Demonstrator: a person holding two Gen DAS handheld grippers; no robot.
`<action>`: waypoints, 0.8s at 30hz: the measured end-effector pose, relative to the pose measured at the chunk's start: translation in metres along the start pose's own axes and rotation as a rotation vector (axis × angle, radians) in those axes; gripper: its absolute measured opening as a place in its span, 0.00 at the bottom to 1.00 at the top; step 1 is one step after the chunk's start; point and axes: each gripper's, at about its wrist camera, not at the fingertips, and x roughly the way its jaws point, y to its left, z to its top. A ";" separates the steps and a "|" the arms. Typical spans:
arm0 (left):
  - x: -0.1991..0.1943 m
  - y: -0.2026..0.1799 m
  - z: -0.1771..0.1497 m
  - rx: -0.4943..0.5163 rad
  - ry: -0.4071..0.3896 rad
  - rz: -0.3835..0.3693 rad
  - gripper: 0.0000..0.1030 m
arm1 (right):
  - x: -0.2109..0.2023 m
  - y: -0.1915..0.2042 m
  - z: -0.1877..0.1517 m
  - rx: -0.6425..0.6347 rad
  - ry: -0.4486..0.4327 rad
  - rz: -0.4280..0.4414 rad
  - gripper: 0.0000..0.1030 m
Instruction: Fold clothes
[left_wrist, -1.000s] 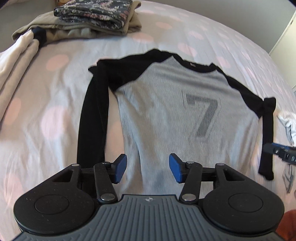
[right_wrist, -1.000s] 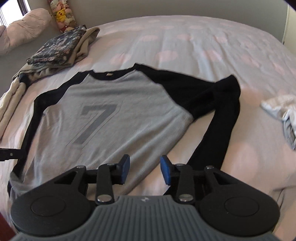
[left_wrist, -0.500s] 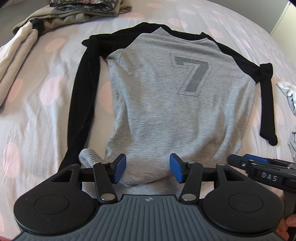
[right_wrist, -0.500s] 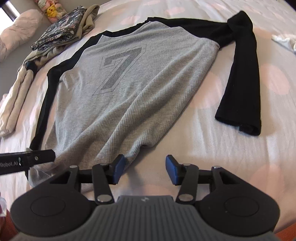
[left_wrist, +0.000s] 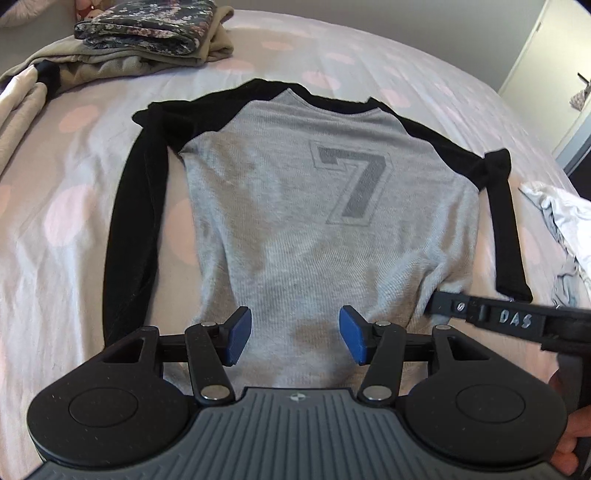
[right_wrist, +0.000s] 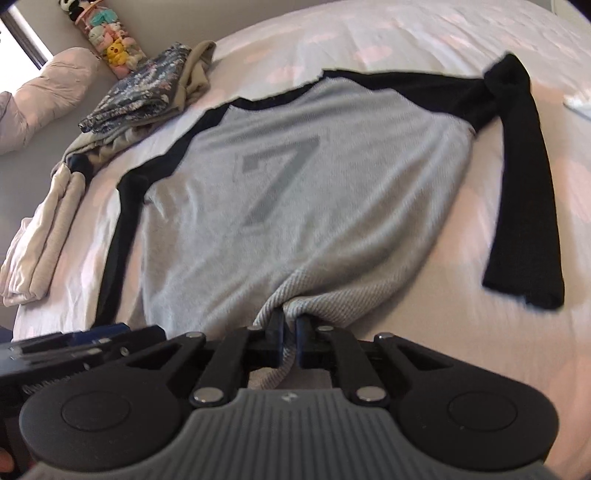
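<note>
A grey long-sleeved shirt (left_wrist: 314, 206) with black sleeves and a large "7" lies flat on the bed, hem toward me; it also shows in the right wrist view (right_wrist: 295, 192). My left gripper (left_wrist: 295, 334) is open, its blue pads hovering over the hem's left part. My right gripper (right_wrist: 290, 326) is shut on the shirt's hem at its right part, with the fabric bunched between the fingers. The right gripper also shows at the right edge of the left wrist view (left_wrist: 491, 314).
A stack of folded clothes (left_wrist: 147, 33) lies at the far left of the bed, with a cream folded garment (right_wrist: 44, 240) beside it. A crumpled white garment (left_wrist: 561, 225) lies to the right. Plush toys (right_wrist: 107, 37) and a pillow (right_wrist: 44, 96) sit by the wall.
My right gripper has closed on the shirt's hem, which now bunches up. My left gripper has stayed open and shifted over the hem. Both views have tilted.
</note>
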 end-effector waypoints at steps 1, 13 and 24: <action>0.001 0.004 0.001 -0.011 -0.005 0.006 0.49 | 0.000 0.005 0.006 -0.013 -0.007 0.002 0.07; 0.009 0.053 0.014 -0.153 -0.048 0.070 0.52 | 0.056 0.055 0.046 -0.159 0.048 -0.071 0.11; 0.008 0.049 0.006 -0.154 -0.009 0.053 0.52 | -0.001 0.050 0.014 -0.210 -0.026 -0.070 0.31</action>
